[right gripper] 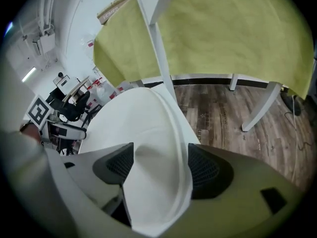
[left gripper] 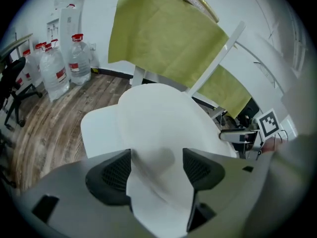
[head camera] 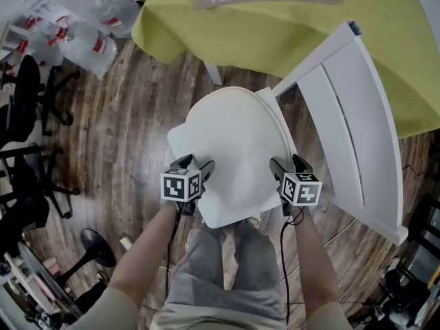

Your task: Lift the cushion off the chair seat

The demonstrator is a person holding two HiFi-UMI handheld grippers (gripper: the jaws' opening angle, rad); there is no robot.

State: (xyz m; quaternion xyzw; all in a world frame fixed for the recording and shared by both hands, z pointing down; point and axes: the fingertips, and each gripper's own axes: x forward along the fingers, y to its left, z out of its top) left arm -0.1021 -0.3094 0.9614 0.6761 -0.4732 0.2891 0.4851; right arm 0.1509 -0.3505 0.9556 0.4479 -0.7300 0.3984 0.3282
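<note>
A round white cushion (head camera: 234,139) lies on the seat (head camera: 177,139) of a white chair, whose slatted back (head camera: 357,115) leans off to the right. My left gripper (head camera: 194,163) is at the cushion's front left edge and my right gripper (head camera: 289,163) at its front right edge. In the left gripper view the left gripper (left gripper: 157,165) stands open, with the cushion (left gripper: 158,123) running between its black pads. The right gripper (right gripper: 161,167) also stands open in the right gripper view, with the folded cushion rim (right gripper: 148,128) between its pads. Neither pair of pads visibly pinches the fabric.
A table under a yellow-green cloth (head camera: 275,26) stands just behind the chair, with its white leg (right gripper: 262,108) on the wood floor. Large water bottles (head camera: 89,40) sit at the far left. Black office chairs (head camera: 27,115) crowd the left side. The person's legs (head camera: 227,267) are right in front of the seat.
</note>
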